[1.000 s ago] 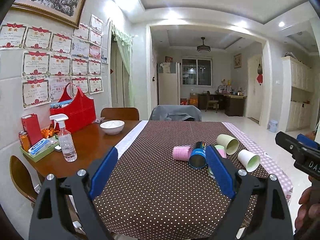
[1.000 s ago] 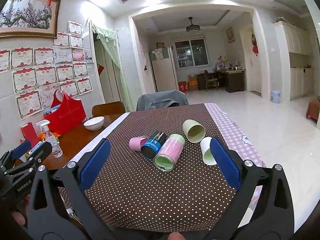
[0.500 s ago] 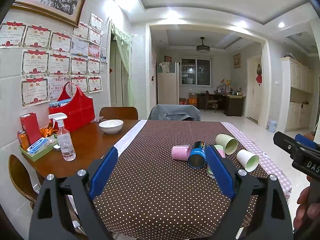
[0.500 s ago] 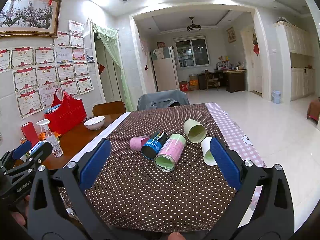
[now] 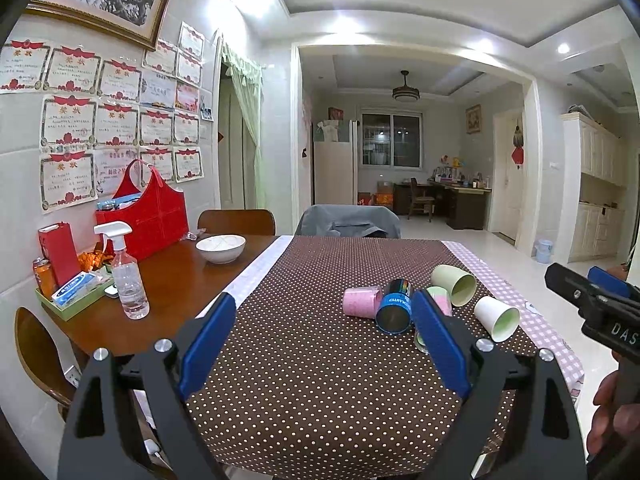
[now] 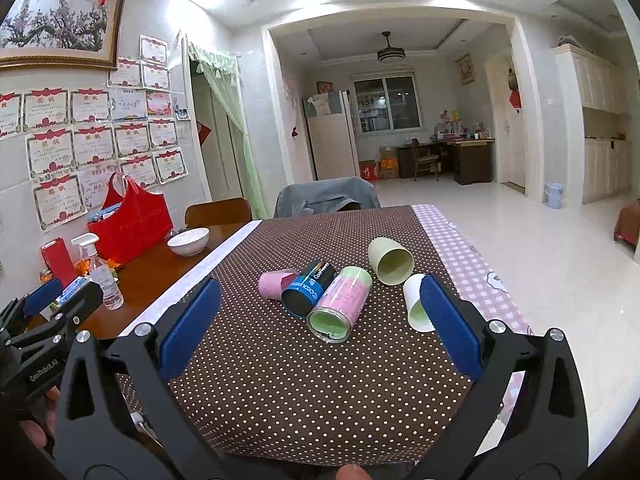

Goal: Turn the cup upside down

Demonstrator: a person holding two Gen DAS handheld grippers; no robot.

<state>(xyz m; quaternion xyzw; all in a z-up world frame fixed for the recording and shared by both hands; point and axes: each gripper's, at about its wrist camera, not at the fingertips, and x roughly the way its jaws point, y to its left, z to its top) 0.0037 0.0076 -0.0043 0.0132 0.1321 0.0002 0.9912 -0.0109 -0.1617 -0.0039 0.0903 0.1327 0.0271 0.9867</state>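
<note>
Several cups lie on their sides on the brown dotted tablecloth (image 6: pixel 280 380): a small pink cup (image 6: pixel 274 284), a black and blue cup (image 6: pixel 310 294), a pink and green cup (image 6: pixel 340 306), a pale green cup (image 6: pixel 390 262) and a white cup (image 6: pixel 416 300). The same cups show in the left wrist view, with the black and blue one (image 5: pixel 396 306) in the middle. My right gripper (image 6: pixel 316 328) is open and empty, short of the cups. My left gripper (image 5: pixel 324 344) is open and empty, near the table's front edge.
On the bare wood at the left stand a white bowl (image 5: pixel 221 248), a spray bottle (image 5: pixel 126 276), a red bag (image 5: pixel 146 216) and a green tray (image 5: pixel 68 298) of small items. Two chairs stand at the far edge. The right table edge has checked cloth (image 6: pixel 472 264).
Both grippers have drifted very slightly; the cups have not moved and both grippers stay open.
</note>
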